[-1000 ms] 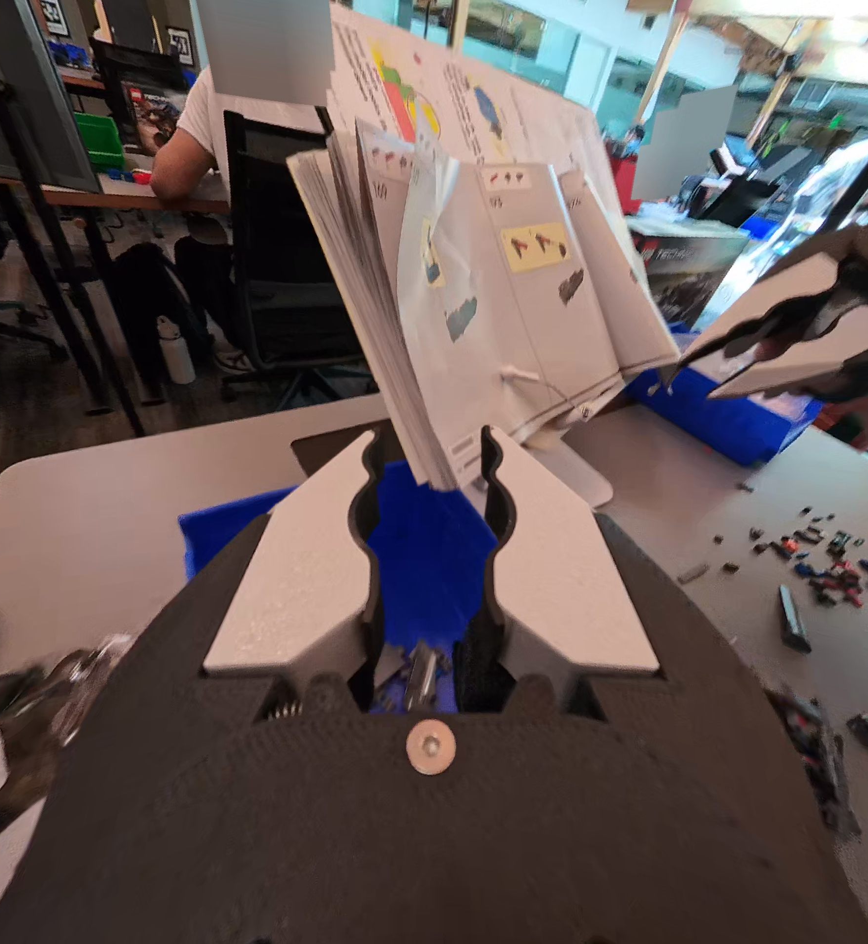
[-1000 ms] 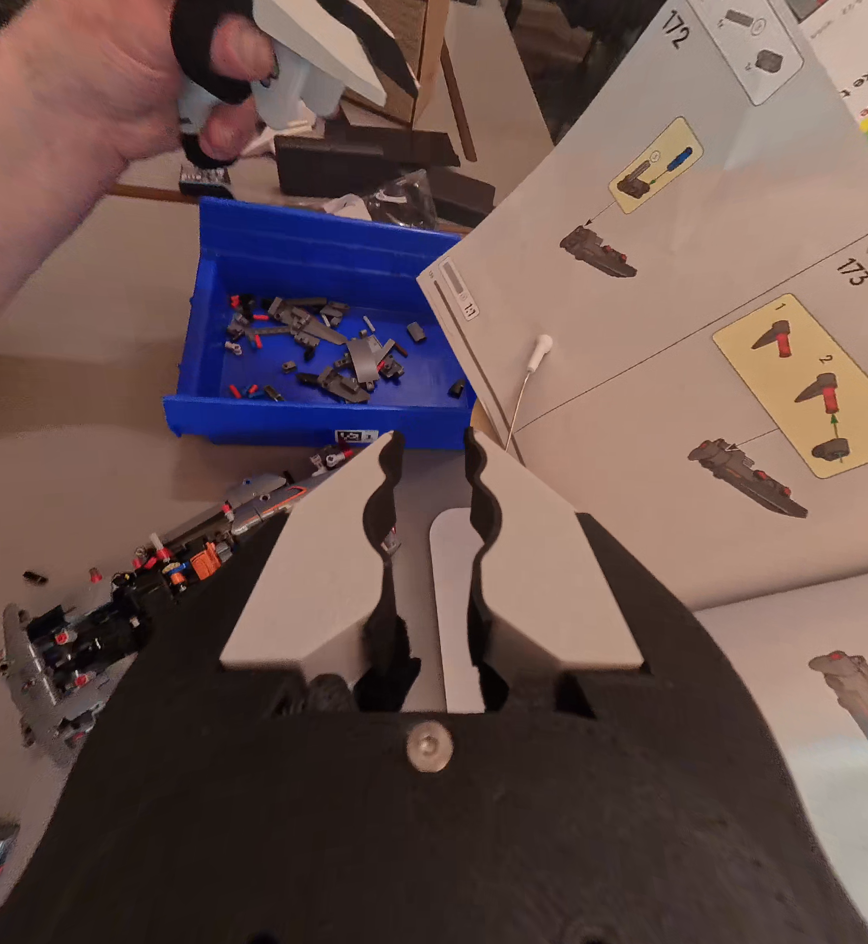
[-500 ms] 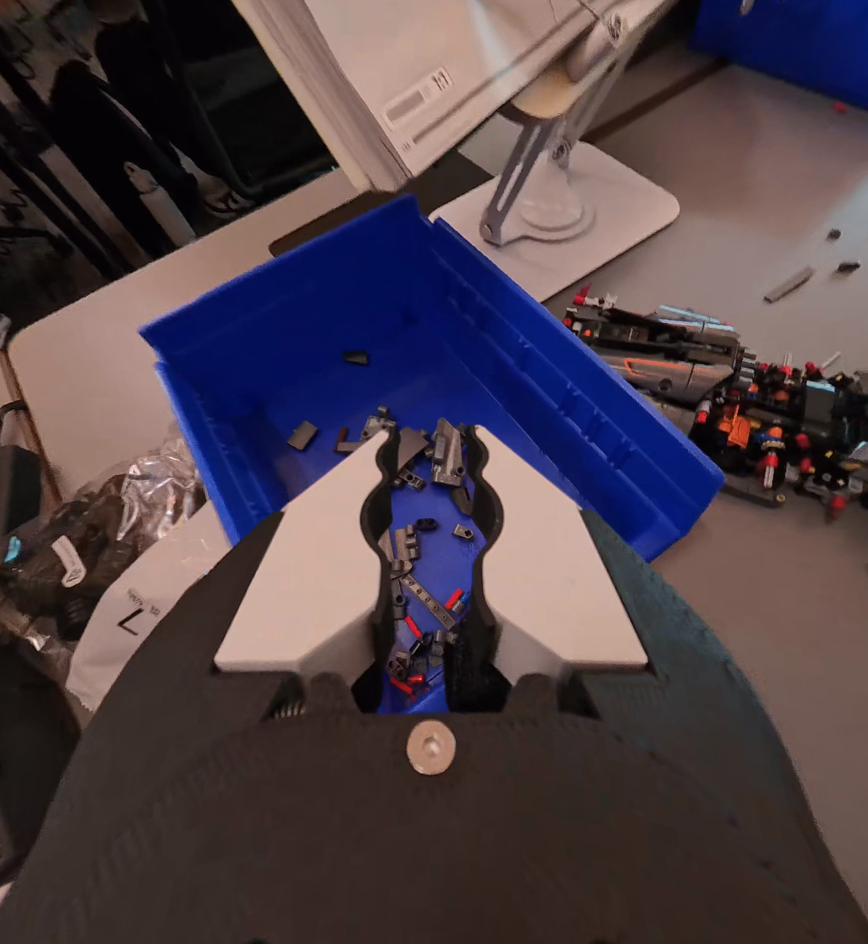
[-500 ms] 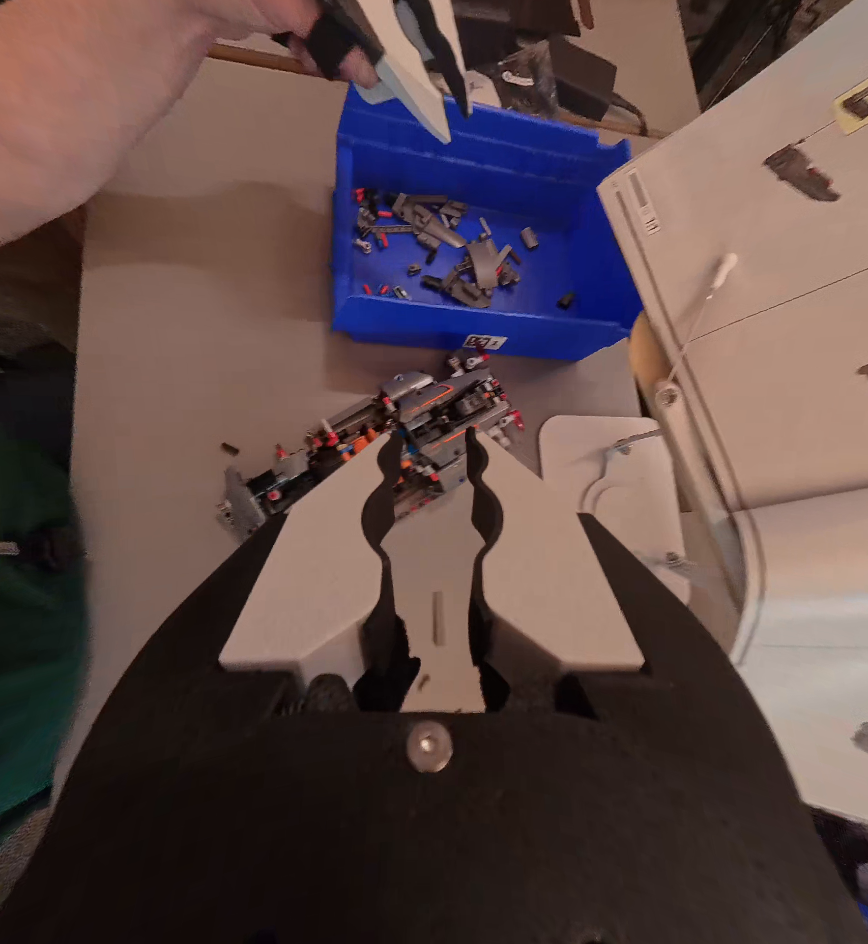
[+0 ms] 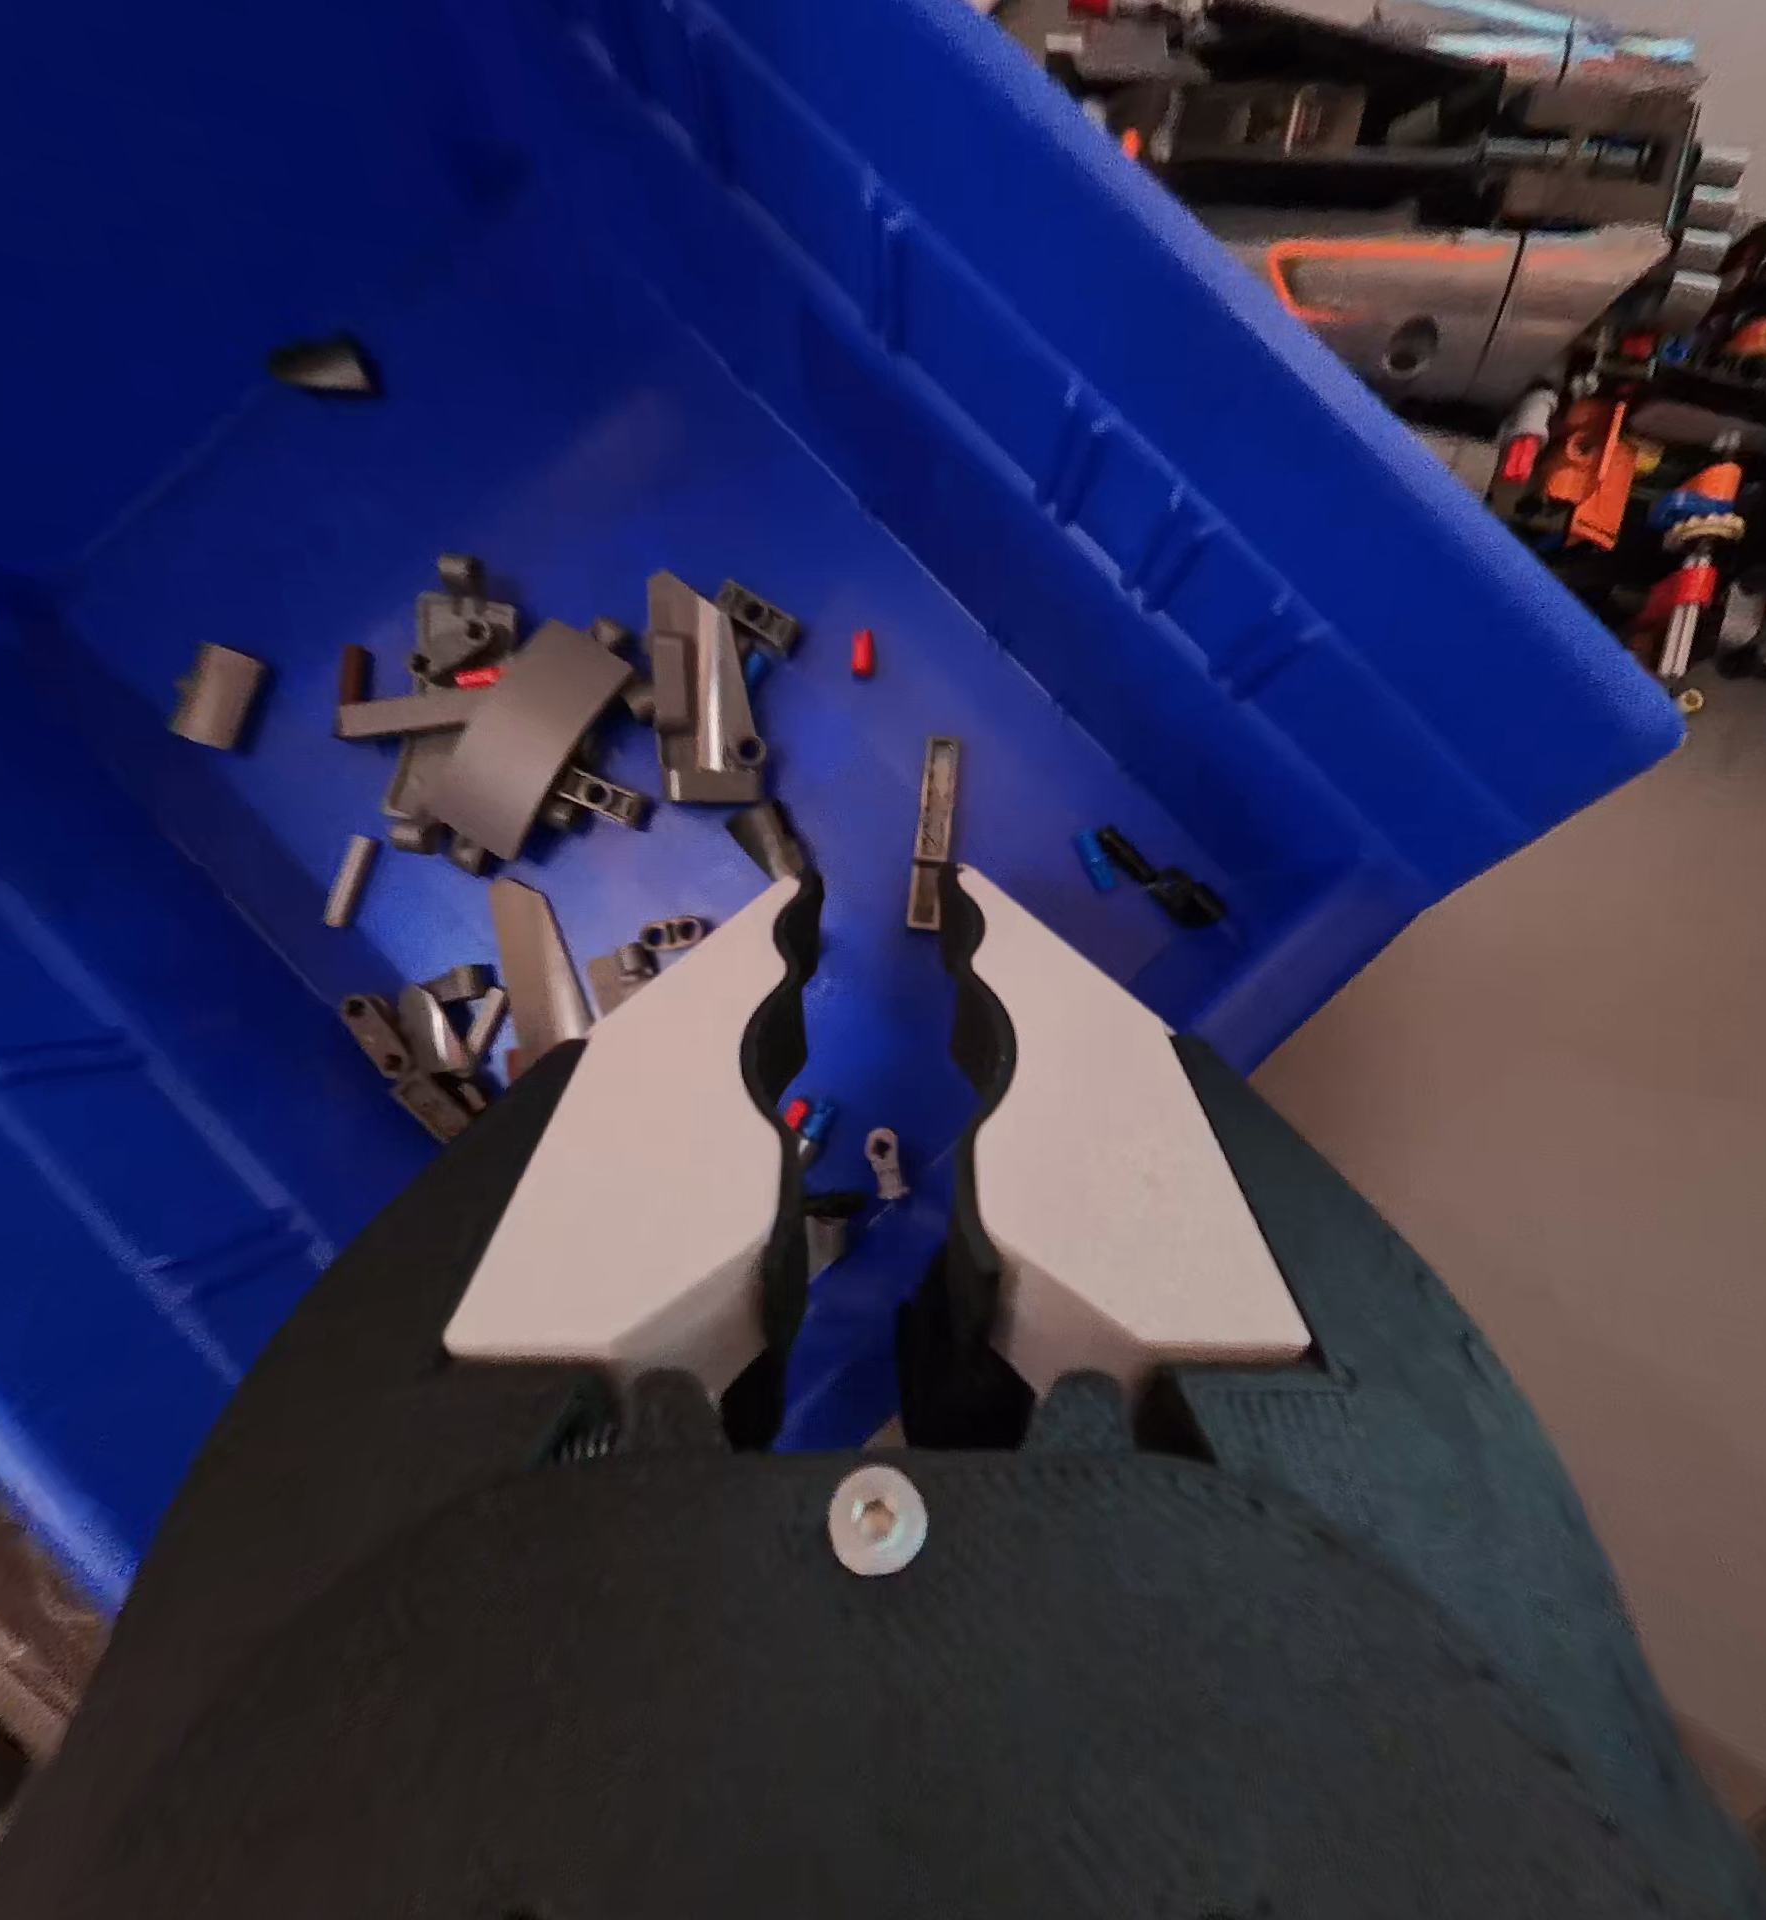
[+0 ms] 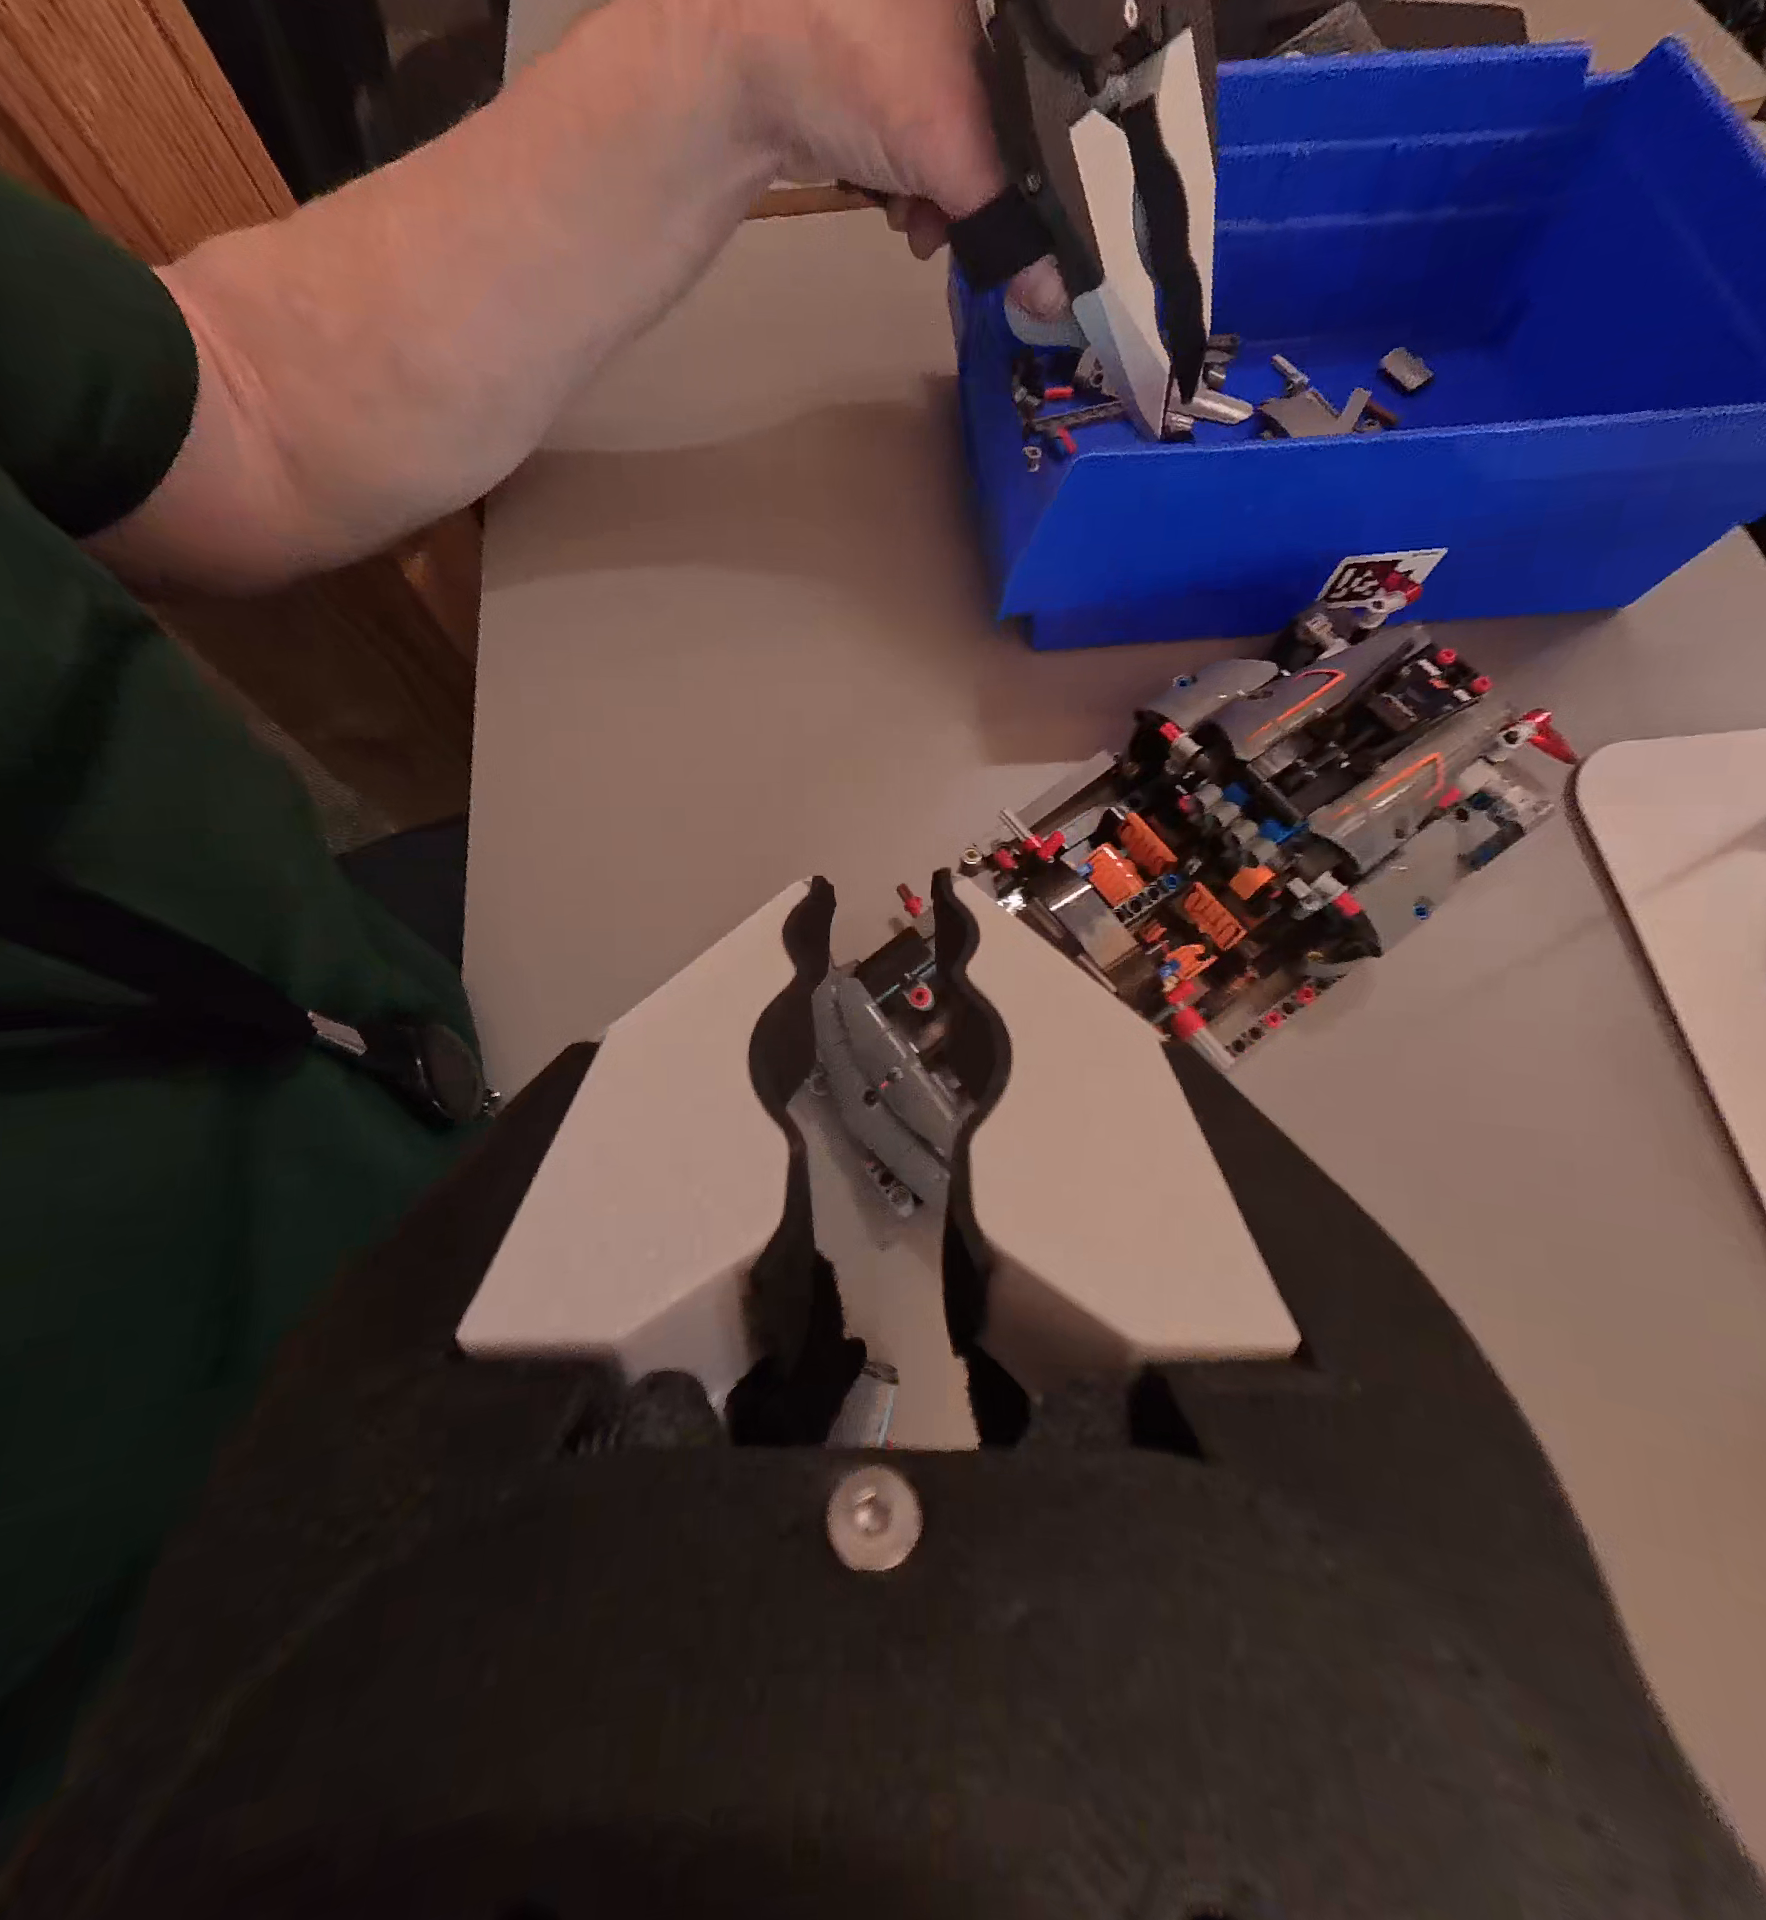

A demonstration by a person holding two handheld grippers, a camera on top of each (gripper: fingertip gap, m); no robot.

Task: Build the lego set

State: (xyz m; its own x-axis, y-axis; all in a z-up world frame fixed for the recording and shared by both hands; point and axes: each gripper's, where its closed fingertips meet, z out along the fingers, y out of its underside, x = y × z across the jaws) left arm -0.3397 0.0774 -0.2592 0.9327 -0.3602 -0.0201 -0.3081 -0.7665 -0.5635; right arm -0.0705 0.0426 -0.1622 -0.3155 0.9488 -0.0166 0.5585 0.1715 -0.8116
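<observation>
My left gripper [image 5: 884, 883] is open and empty, its tips low inside the blue bin [image 5: 1066, 416], just above loose grey pieces. A thin grey bar [image 5: 936, 831] lies by the right fingertip and a curved grey panel [image 5: 515, 748] farther left. In the right wrist view the left gripper [image 6: 1170, 410] reaches down into the bin [image 6: 1378, 520]. My right gripper [image 6: 881, 888] is open above the table. A small grey sub-assembly [image 6: 879, 1081] shows between its fingers, lying below. The partly built car model [image 6: 1274, 831] lies just right of it.
The car model [image 5: 1481, 208] sits past the bin's right wall. A white stand base [image 6: 1710, 935] is at the right edge. A person's bare arm [image 6: 546, 312] and green shirt [image 6: 79, 831] fill the left side. The grippers' ends are close to 30 centimetres from one another. My right gripper's tips are some 15 centimetres from the partly built car model [image 6: 1274, 831].
My left gripper tipped down from the instruction book and dropped into the blue bin. My right gripper swung away from the book to over the model's near end.
</observation>
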